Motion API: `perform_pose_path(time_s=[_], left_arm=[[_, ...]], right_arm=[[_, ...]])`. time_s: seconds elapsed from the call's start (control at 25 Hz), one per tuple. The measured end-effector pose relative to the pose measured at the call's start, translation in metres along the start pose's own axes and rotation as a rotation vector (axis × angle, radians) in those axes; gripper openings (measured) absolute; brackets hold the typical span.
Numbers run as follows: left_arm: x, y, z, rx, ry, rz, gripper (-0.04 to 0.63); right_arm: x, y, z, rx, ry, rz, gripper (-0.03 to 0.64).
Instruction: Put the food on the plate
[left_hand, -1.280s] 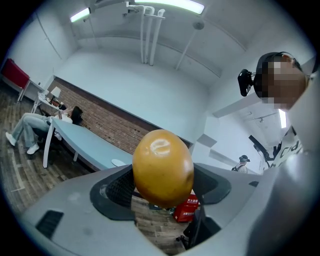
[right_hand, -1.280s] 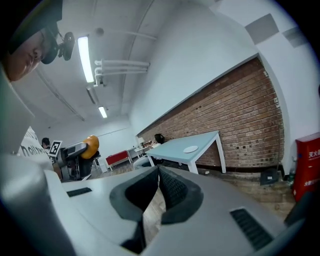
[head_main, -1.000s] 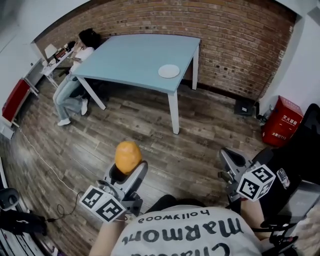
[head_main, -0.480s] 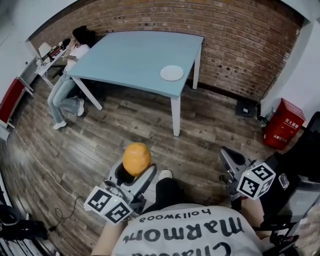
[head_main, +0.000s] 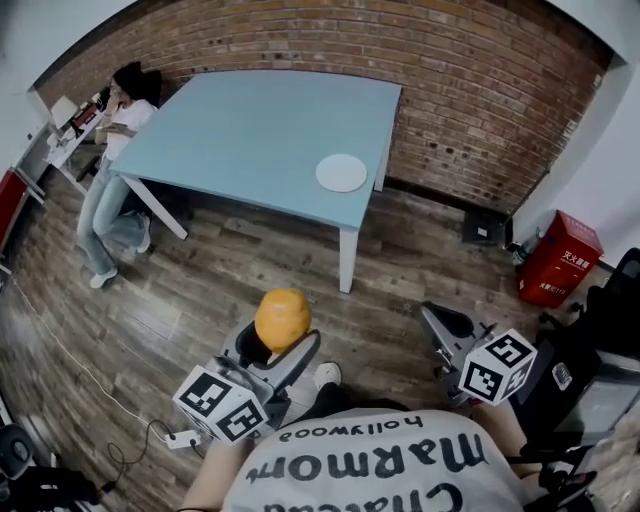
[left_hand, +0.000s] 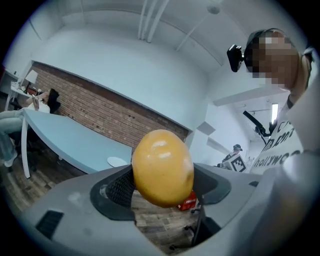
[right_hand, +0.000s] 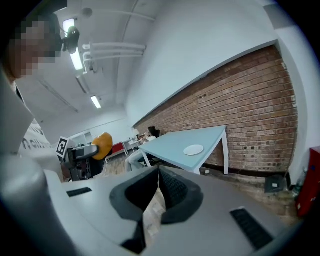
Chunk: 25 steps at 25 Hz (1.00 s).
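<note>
My left gripper (head_main: 272, 343) (left_hand: 162, 187) is shut on an orange-yellow round food item (head_main: 282, 317) (left_hand: 162, 167), held up above the wooden floor. The same food (right_hand: 102, 145) shows at the left of the right gripper view. A white plate (head_main: 341, 172) (left_hand: 117, 161) (right_hand: 193, 149) lies near the front right corner of the light blue table (head_main: 250, 125) (right_hand: 172, 145), well ahead of both grippers. My right gripper (head_main: 440, 330) (right_hand: 157, 187) is shut with nothing between its jaws, off to the right at about the same height.
A person sits at the table's far left corner (head_main: 115, 150). A brick wall (head_main: 480, 90) runs behind the table. A red box (head_main: 556, 263) stands on the floor at the right. A cable (head_main: 90, 375) trails over the floor at the left.
The view has moved forward toward the table. The left gripper, still holding the food, has shifted slightly right and down in the picture. The right gripper has drifted a little left.
</note>
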<state>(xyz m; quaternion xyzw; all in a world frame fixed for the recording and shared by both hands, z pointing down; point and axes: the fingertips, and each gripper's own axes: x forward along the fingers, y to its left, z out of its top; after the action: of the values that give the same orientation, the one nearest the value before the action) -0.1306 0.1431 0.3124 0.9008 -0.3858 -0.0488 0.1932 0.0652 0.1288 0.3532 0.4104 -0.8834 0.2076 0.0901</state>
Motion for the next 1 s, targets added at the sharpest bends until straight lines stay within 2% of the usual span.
perform_pose_path(time_s=[0.12, 0.32, 0.52, 0.72, 1.0], left_arm=[[0.017, 0.018, 0.006, -0.008, 0.050, -0.027, 0.333], [0.033, 0.042, 0.019, -0.037, 0.041, -0.066, 0.333], [0.046, 0.075, 0.027, -0.063, 0.077, -0.046, 0.333], [0.060, 0.101, 0.028, -0.088, 0.117, -0.066, 0.333], [0.068, 0.128, 0.037, -0.064, 0.127, -0.035, 0.333]], right_arm=[[0.022, 0.002, 0.011, -0.019, 0.017, 0.000, 0.009], [0.050, -0.012, 0.027, 0.024, 0.013, -0.024, 0.009], [0.082, -0.020, 0.052, 0.013, -0.009, -0.035, 0.009], [0.114, -0.022, 0.063, 0.000, -0.005, -0.016, 0.009], [0.142, -0.037, 0.080, 0.026, -0.030, -0.013, 0.009]])
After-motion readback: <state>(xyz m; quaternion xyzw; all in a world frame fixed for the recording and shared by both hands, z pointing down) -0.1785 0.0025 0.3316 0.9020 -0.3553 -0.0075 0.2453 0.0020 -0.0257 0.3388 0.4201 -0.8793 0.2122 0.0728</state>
